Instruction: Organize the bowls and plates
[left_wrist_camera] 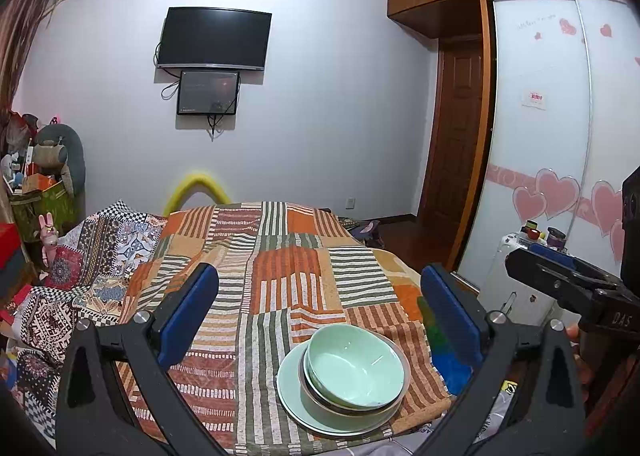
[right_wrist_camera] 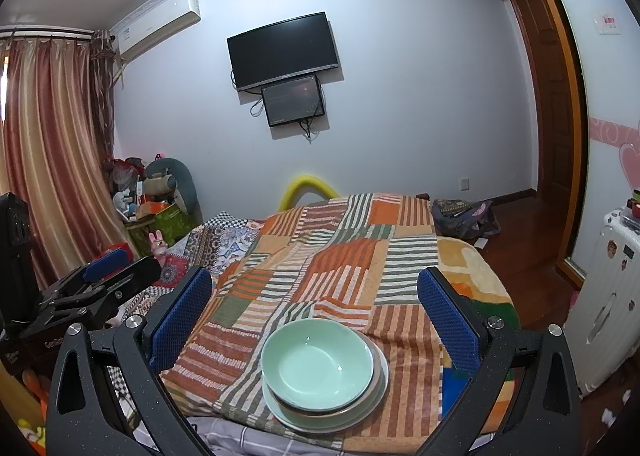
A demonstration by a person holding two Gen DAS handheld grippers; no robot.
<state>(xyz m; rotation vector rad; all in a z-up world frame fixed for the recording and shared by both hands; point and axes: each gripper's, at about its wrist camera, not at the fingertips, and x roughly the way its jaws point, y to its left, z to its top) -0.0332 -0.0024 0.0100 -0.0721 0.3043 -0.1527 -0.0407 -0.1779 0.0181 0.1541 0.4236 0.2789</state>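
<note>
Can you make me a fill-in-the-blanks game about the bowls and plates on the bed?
1. The green bowl sits on top of a stack whose bottom piece is a green ____.
2. The stack rests on a striped ____.
3. The jaws of the left gripper and right gripper are both ____.
4. The screen of the TV on the wall is ____.

Missing words: plate; blanket; open; black
</note>
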